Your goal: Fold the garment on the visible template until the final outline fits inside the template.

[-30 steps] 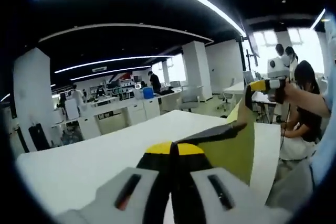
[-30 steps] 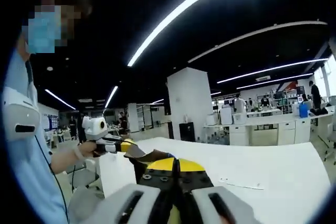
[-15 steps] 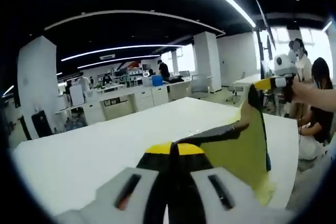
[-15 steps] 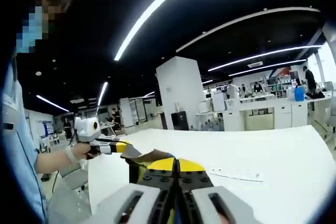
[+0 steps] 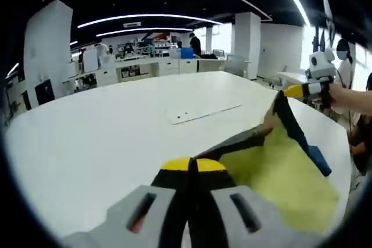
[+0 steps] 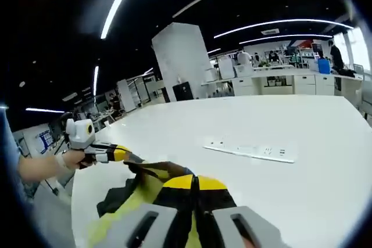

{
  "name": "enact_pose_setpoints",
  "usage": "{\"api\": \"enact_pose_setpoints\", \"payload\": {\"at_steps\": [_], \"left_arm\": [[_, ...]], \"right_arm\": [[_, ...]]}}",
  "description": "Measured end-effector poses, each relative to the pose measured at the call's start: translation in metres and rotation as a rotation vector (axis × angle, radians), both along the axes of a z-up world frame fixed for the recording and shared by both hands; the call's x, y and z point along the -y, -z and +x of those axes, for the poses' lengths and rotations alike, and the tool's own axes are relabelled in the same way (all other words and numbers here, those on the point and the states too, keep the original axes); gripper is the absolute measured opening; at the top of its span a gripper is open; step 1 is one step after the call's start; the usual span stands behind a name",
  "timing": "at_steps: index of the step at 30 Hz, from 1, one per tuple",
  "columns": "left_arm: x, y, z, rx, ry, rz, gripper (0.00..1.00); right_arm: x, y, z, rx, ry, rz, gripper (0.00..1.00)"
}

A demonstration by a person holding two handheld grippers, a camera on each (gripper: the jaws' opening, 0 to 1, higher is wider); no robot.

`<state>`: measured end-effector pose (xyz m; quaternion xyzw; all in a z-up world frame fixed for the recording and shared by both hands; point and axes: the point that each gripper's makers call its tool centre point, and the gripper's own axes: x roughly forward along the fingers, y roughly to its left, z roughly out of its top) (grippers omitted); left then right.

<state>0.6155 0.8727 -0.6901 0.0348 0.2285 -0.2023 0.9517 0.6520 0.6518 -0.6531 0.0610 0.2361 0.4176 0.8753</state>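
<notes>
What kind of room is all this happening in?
Probably a big open-plan office or lab. Long strip lights run under a dark ceiling, rows of white desks stand at the back where people work, and the garment is handled over a large white table.

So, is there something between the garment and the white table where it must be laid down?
Nothing visible. Both grippers, left and right, are shut on the yellow garment, which hangs above bare white table. The flat white strip lies farther off, apart from the cloth.
</notes>
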Motion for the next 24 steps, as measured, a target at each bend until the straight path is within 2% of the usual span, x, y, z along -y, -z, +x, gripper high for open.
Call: {"api": "enact_pose_setpoints", "payload": {"at_steps": [2, 3, 4, 11, 14, 16, 19, 24], "left_arm": [[0.001, 0.009, 0.002, -0.035, 0.014, -0.004, 0.00], [0.002, 0.011, 0.005, -0.035, 0.026, -0.004, 0.00], [0.003, 0.014, 0.005, -0.055, 0.037, 0.000, 0.00], [-0.003, 0.019, 0.026, -0.091, 0.057, 0.010, 0.00], [0.000, 0.028, 0.038, -0.115, 0.088, 0.053, 0.00], [0.002, 0.037, 0.043, -0.139, 0.090, 0.046, 0.00], [0.002, 0.052, 0.043, -0.181, 0.087, 0.049, 0.00], [0.004, 0.060, 0.041, -0.190, 0.088, 0.053, 0.00]], "right_arm": [[0.000, 0.015, 0.010, -0.017, 0.007, -0.012, 0.00], [0.000, 0.021, 0.013, -0.025, 0.012, -0.014, 0.00], [0.000, 0.024, 0.015, -0.034, 0.018, -0.012, 0.00], [0.003, 0.045, 0.030, -0.071, 0.040, -0.027, 0.00], [0.002, 0.055, 0.035, -0.085, 0.044, -0.038, 0.00], [0.001, 0.063, 0.040, -0.094, 0.049, -0.055, 0.00], [0.000, 0.073, 0.042, -0.106, 0.048, -0.068, 0.00], [0.001, 0.088, 0.051, -0.127, 0.056, -0.095, 0.00]]}}
